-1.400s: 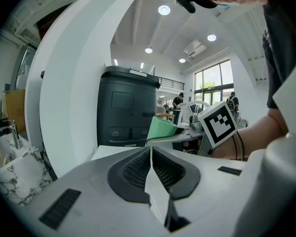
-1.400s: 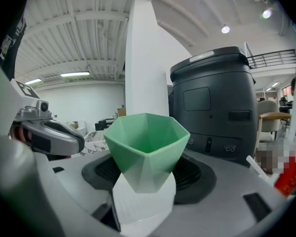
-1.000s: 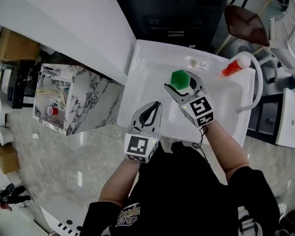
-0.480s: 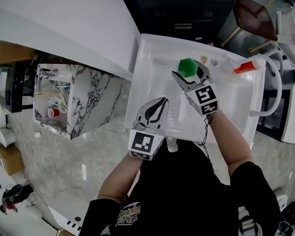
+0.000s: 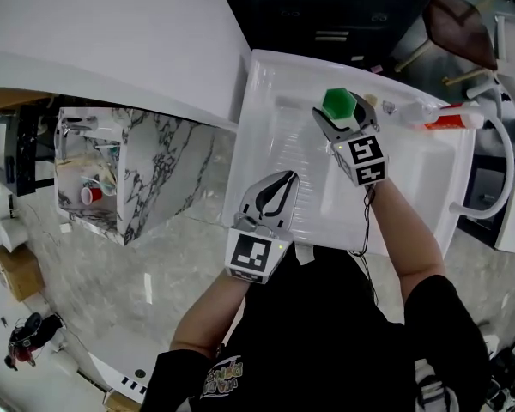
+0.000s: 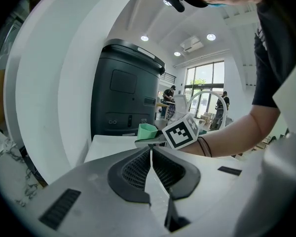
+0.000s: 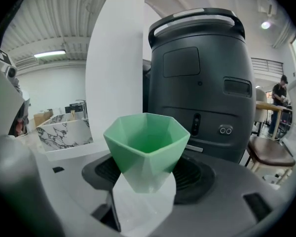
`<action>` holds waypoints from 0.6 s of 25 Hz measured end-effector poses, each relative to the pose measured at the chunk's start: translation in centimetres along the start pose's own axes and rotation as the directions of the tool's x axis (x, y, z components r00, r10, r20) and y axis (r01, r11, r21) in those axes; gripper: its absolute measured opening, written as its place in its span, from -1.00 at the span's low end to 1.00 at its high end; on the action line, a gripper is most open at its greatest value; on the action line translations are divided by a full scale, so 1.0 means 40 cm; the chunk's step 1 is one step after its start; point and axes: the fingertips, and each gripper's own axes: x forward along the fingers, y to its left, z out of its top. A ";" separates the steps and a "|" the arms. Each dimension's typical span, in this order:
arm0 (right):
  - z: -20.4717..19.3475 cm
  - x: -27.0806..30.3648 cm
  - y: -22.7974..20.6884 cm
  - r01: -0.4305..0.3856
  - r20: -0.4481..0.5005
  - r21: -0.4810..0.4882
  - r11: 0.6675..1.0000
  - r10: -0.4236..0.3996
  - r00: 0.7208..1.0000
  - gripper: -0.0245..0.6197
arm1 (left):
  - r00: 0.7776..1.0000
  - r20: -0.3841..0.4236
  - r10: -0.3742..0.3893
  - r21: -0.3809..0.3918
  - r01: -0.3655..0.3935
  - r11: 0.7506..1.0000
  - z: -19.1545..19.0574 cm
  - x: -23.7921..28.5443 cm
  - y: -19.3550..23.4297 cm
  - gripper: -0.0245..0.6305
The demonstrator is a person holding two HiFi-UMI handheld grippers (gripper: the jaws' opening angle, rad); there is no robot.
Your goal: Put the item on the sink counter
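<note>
the right tool point(image 5: 344, 119), jaws spread wide, grips the green cup point(image 5: 338, 103) over the far rim of the sink point(image 5: 275, 136). carrying looks nearly done; setting down and releasing remain. the left tool point(image 5: 275, 192) is closed and empty at the sink's near edge.

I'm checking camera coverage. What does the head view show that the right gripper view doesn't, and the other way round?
Head view only: the left gripper, jaws together, over the white sink, and a red tube at its far edge. Right gripper view only: the hollow inside of the green cup and a person far right. Both: the right gripper clamping the green cup, and the marble-patterned box.
</note>
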 end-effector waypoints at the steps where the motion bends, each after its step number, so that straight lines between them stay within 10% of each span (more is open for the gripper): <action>1: -0.004 0.011 -0.005 0.006 -0.002 -0.003 1.000 -0.006 1.000 0.17 | 1.000 -0.008 -0.006 0.004 0.006 1.000 -0.006 0.000 0.001 -0.86; 15: -0.035 0.125 -0.055 0.036 -0.037 -0.021 0.999 -0.037 0.999 0.17 | 1.000 -0.026 -0.010 -0.030 0.009 1.000 -0.024 0.014 0.034 -0.86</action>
